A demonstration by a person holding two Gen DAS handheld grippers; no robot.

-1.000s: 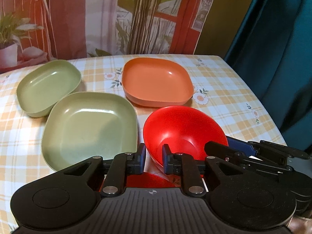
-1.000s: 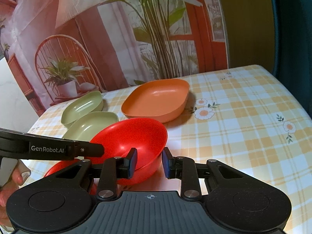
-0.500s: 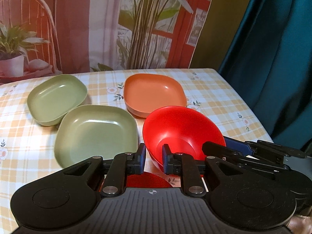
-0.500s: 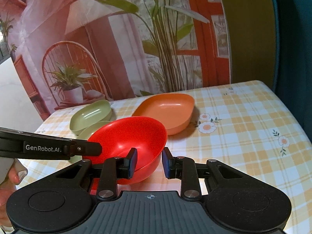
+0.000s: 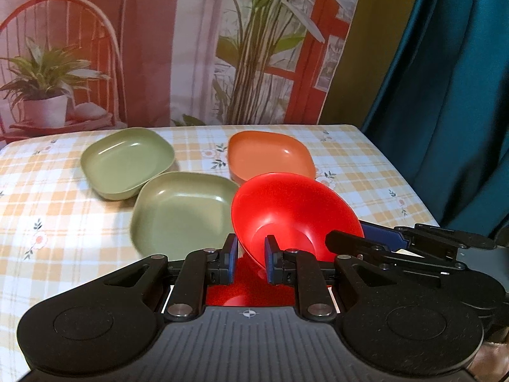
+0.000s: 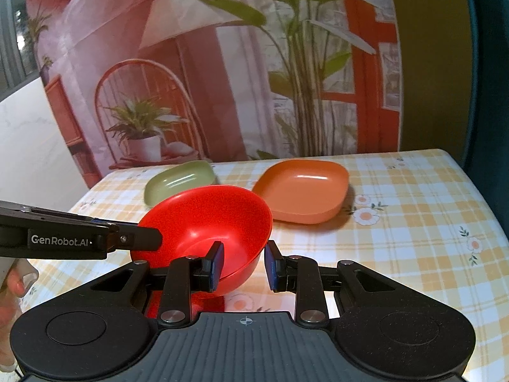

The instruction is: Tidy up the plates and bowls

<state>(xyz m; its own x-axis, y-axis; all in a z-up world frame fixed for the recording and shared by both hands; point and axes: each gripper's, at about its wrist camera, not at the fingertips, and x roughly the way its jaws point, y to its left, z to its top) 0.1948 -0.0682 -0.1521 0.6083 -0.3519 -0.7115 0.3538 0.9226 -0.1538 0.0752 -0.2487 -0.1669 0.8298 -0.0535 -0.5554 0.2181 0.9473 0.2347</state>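
Observation:
A red bowl (image 5: 292,213) is held tilted above the table between both grippers; it also shows in the right wrist view (image 6: 210,226). My left gripper (image 5: 249,262) grips its near rim, one finger inside and one outside. My right gripper (image 6: 243,265) grips the rim on the other side and shows in the left wrist view (image 5: 381,242). A second red bowl (image 5: 248,289) lies underneath. Two green plates (image 5: 127,159) (image 5: 181,210) and an orange plate (image 5: 270,159) sit on the checked tablecloth.
The table's right edge (image 5: 413,191) borders a teal curtain (image 5: 445,95). A printed backdrop (image 6: 222,79) stands behind the table. The orange plate (image 6: 305,187) and one green plate (image 6: 178,181) show in the right wrist view. A hand (image 6: 12,283) holds the left gripper.
Both grippers have lifted the red bowl up and back from the table. The plates look farther away and have not moved on the cloth.

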